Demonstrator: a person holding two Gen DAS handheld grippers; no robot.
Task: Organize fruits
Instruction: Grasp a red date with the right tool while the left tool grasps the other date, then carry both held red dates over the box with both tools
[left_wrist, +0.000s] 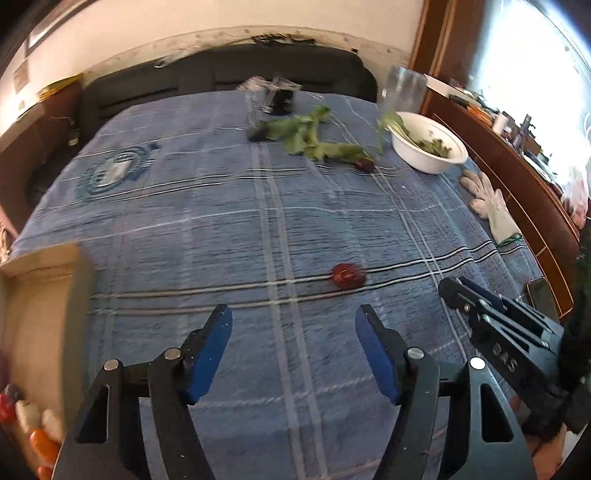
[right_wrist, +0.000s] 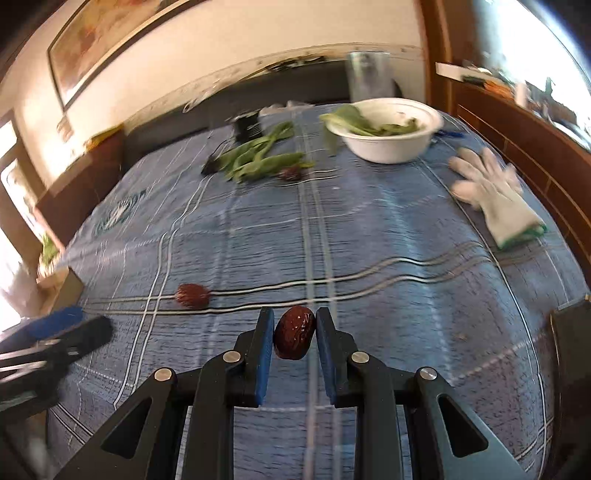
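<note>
My right gripper (right_wrist: 294, 317) is shut on a dark red date (right_wrist: 294, 338), held above the blue checked cloth (right_wrist: 369, 229). A second red date (right_wrist: 192, 295) lies on the cloth to its left; it also shows in the left wrist view (left_wrist: 348, 275), ahead and right of my left gripper (left_wrist: 293, 321), which is open and empty. A third date (left_wrist: 365, 164) lies far off beside the green leaves (left_wrist: 310, 138), also in the right wrist view (right_wrist: 291, 172). The right gripper shows at the right of the left wrist view (left_wrist: 452, 290).
A white bowl (right_wrist: 388, 147) with leaves stands at the far right, a clear glass (right_wrist: 367, 79) behind it. A white glove (right_wrist: 491, 192) lies at the right edge. A beige box (left_wrist: 40, 295) stands left. A dark phone (left_wrist: 541, 295) lies right.
</note>
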